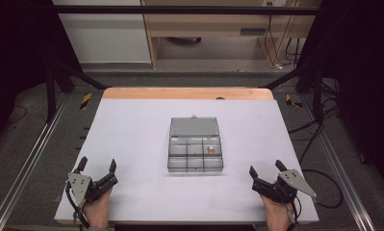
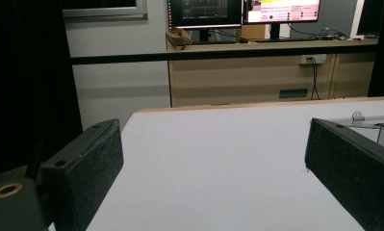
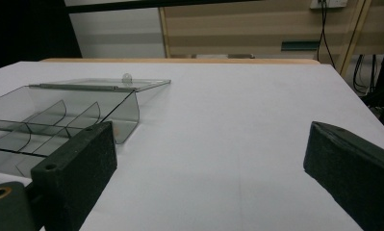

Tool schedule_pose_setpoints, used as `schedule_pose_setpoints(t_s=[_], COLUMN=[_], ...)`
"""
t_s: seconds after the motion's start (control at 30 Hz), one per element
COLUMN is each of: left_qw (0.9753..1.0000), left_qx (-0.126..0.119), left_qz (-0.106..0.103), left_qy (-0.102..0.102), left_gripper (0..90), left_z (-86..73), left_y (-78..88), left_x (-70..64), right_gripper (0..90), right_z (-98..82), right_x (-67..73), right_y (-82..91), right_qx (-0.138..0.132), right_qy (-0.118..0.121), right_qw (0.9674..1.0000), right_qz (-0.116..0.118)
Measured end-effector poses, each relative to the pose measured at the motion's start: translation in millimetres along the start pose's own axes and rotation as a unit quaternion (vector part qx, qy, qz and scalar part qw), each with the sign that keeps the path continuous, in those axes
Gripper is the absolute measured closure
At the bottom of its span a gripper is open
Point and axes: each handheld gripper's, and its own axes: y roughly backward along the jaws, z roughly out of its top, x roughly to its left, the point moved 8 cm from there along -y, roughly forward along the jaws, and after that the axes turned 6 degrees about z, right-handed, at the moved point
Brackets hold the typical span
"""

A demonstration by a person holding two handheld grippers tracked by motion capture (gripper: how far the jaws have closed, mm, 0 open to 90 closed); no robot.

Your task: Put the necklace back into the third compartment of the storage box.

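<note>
The left tongs (image 1: 97, 166) rest near the desk's (image 1: 132, 130) near left corner, jaws spread wide and holding nothing. The right tongs (image 1: 264, 169) sit near the near right corner, equally wide and equally empty. Each is gripped from below by a hand at the near edge, and both point roughly inward toward the box (image 1: 195, 145).

The box stands in the middle of the desk, well apart from both tongs, its lid (image 1: 194, 126) flung back flat toward the far edge. To my eye the reach has not begun, so the sensible thing is to bring the tongs in from the sides, low and slow. One could steady a wall while the other goes for the small orange-brown piece (image 1: 211, 149) lying in a right-hand compartment.

The box is clear, smoky plastic, thin-walled, split by curved dividers (image 3: 59, 115) into a grid of small cells. It looks light and liable to slide on the smooth, matte white desktop. The lid has a small rounded catch (image 3: 126, 77) at its edge. The jaws are blocky and black, with faintly grainy faces. The piece is too small to make out further.
</note>
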Motion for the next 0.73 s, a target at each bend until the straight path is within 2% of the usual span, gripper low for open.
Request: schedule_pose_setpoints(t_s=[0.73], left_qw=[1.0000], left_qx=[-0.001], left_qz=[0.000], left_qy=[-0.001], left_gripper=[5.9], left_z=[0.1], left_y=[0.2], left_x=[0.0], right_gripper=[3.7], right_z=[-4.1], right_x=[2.6], right_y=[-0.1], right_qx=[-0.011], right_qy=[-0.008], right_qw=[0.9999], right_qz=[0.000])
